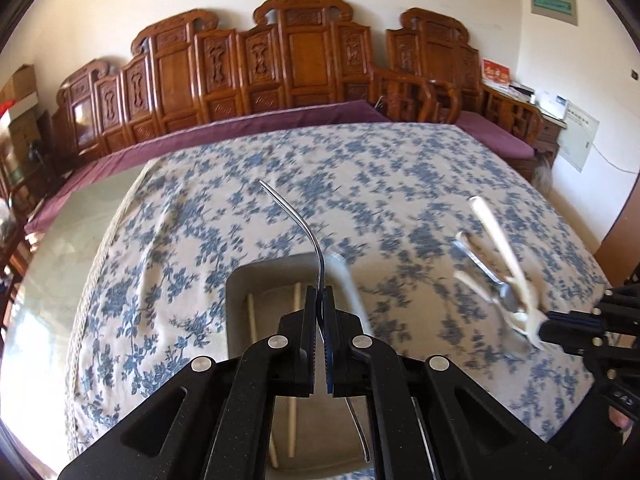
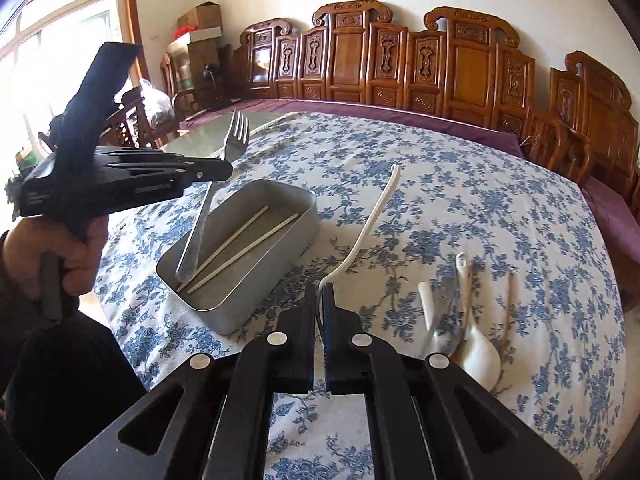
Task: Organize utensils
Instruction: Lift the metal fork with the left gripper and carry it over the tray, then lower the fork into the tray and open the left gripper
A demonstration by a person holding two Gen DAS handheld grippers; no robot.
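My left gripper [image 1: 320, 300] is shut on a metal fork [image 1: 298, 224] and holds it upright over a grey metal box [image 1: 236, 308]. From the right wrist view the left gripper [image 2: 224, 168] holds the fork [image 2: 208, 208] with its handle end down in the box [image 2: 280, 248], beside two white chopsticks [image 2: 240, 242]. My right gripper [image 2: 319, 300] is shut on a white utensil [image 2: 372, 224] with a long curved handle, just right of the box. It also shows in the left wrist view [image 1: 548, 330].
Loose utensils lie on the floral tablecloth [image 2: 480, 200] to the right: a white spoon [image 2: 480, 344], a metal spoon [image 2: 444, 316] and a chopstick [image 2: 508, 308]. Carved wooden chairs [image 2: 440, 60] line the far side. The table's near edge is at the left.
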